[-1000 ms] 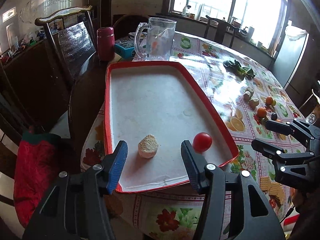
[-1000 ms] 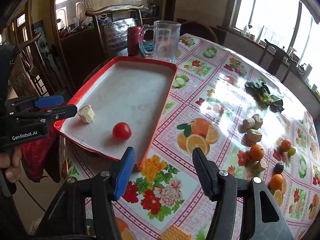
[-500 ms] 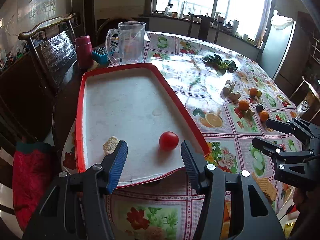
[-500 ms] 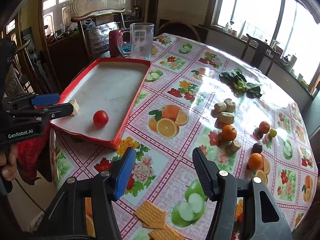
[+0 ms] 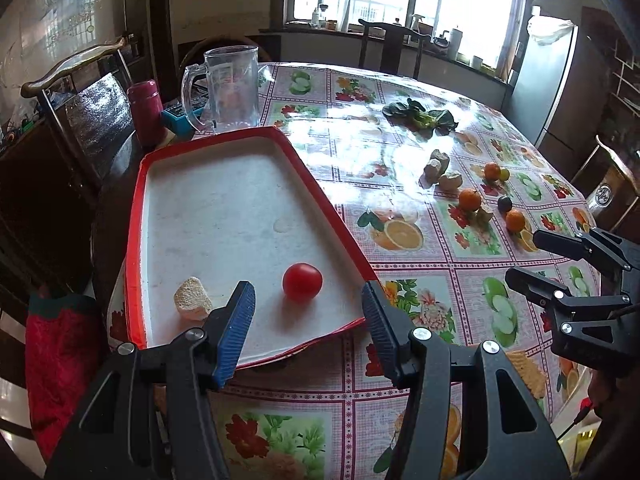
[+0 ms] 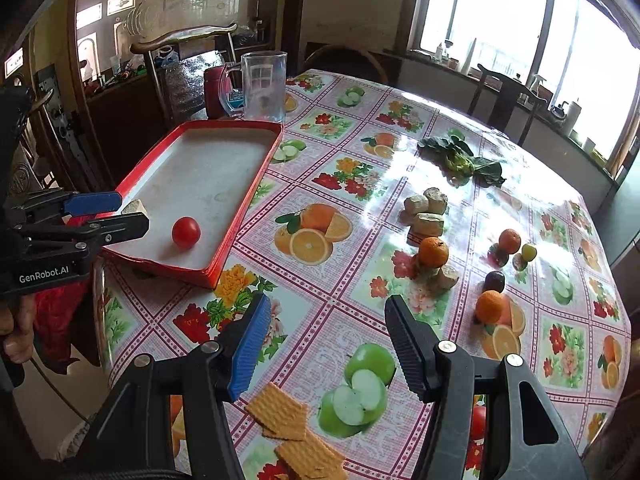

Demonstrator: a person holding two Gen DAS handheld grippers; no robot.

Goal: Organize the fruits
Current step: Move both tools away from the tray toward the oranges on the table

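Both jaws apart, nothing held: left hand-held gripper point(image 5: 306, 314) over the red tray point(image 5: 320, 196) near the tomato point(image 5: 302, 281); right hand-held gripper point(image 6: 324, 332) above the counter point(image 6: 352, 280). Oranges point(image 6: 433, 251) lie loose beyond. I'd approach one from above, centred, and close gently so it doesn't roll.

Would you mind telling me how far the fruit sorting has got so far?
Barely started. Done: one tomato lies in the red tray, beside a pale chunk. In hand: nothing; the left gripper and right gripper are both open and empty. Left: the oranges, a dark fruit and a small green fruit still lie on the tablecloth.
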